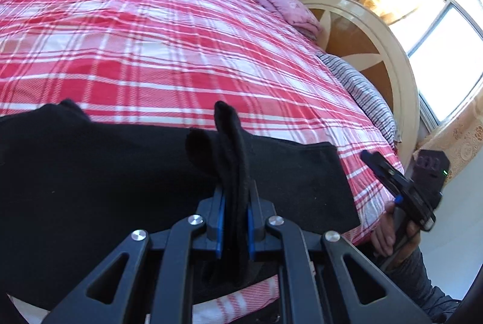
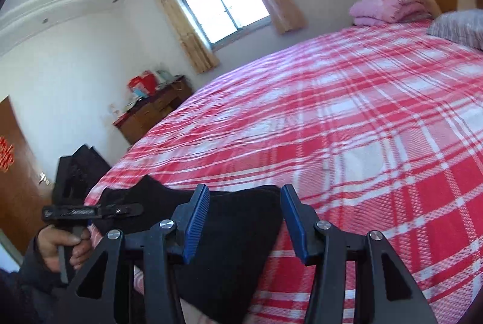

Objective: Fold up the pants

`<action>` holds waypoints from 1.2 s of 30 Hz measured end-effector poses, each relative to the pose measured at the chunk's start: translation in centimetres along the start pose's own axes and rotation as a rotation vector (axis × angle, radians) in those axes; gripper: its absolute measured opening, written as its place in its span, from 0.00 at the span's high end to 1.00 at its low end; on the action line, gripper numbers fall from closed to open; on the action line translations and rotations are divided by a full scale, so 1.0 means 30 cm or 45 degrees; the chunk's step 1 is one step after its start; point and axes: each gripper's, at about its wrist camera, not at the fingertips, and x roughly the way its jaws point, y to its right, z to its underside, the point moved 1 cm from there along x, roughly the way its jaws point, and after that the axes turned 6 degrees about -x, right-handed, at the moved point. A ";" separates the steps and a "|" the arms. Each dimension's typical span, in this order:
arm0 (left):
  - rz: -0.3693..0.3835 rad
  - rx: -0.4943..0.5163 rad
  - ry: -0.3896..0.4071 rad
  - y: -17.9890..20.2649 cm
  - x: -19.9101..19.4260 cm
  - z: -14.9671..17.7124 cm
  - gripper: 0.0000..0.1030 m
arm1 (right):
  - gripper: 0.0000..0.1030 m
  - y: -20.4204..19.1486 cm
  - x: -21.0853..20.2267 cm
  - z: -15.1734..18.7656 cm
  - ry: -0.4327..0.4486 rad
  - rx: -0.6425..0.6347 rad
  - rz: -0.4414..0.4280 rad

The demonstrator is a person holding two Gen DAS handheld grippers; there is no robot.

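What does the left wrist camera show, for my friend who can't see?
The left gripper is shut on a fold of black pants lying on a red plaid bed. The right gripper is at the right, holding nothing.

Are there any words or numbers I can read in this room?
None can be read.
Red sign on the brown door: too blurred.
Red box on the dresser: print too small.
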 end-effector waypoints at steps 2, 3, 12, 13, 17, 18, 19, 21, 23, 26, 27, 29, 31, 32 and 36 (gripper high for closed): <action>-0.008 -0.006 -0.008 -0.016 0.005 0.007 0.89 | 0.50 -0.042 0.014 0.007 -0.030 -0.057 -0.068; -0.007 -0.009 -0.014 -0.025 0.006 0.010 0.89 | 0.50 -0.064 0.027 0.014 -0.061 -0.084 -0.103; -0.015 -0.056 -0.047 -0.084 0.079 0.050 0.85 | 0.50 -0.072 0.178 0.104 -0.377 -0.160 -0.003; -0.018 -0.046 -0.043 -0.080 0.076 0.050 0.85 | 0.50 -0.074 0.167 0.093 -0.365 -0.153 -0.011; -0.038 -0.009 -0.035 -0.073 0.066 0.051 0.79 | 0.50 -0.086 0.123 0.071 -0.328 -0.133 -0.104; -0.050 -0.004 -0.029 -0.074 0.060 0.052 0.77 | 0.50 -0.101 0.112 0.067 -0.332 -0.146 -0.152; -0.057 -0.003 -0.025 -0.077 0.058 0.048 0.75 | 0.50 -0.124 0.107 0.070 -0.348 -0.175 -0.203; -0.081 0.006 -0.002 -0.081 0.040 0.047 0.65 | 0.49 -0.176 0.106 0.100 -0.416 -0.261 -0.280; -0.111 0.014 0.030 -0.091 0.029 0.042 0.52 | 0.49 -0.214 0.137 0.154 -0.541 -0.347 -0.293; -0.095 -0.002 0.032 -0.118 0.031 0.039 0.52 | 0.49 -0.250 0.174 0.220 -0.606 -0.497 -0.210; -0.093 -0.002 0.034 -0.120 0.026 0.038 0.52 | 0.49 -0.255 0.171 0.211 -0.598 -0.503 -0.211; -0.127 0.022 0.024 -0.112 0.010 0.028 0.51 | 0.49 -0.252 0.149 0.181 -0.556 -0.461 -0.242; -0.190 0.060 0.061 -0.110 -0.035 0.003 0.50 | 0.49 -0.239 0.123 0.131 -0.461 -0.382 -0.260; -0.228 0.079 0.099 -0.117 -0.075 -0.017 0.42 | 0.49 -0.238 0.108 0.109 -0.417 -0.365 -0.252; -0.407 0.108 0.247 -0.194 -0.238 -0.090 0.23 | 0.43 -0.265 0.135 0.024 -0.314 -0.389 0.008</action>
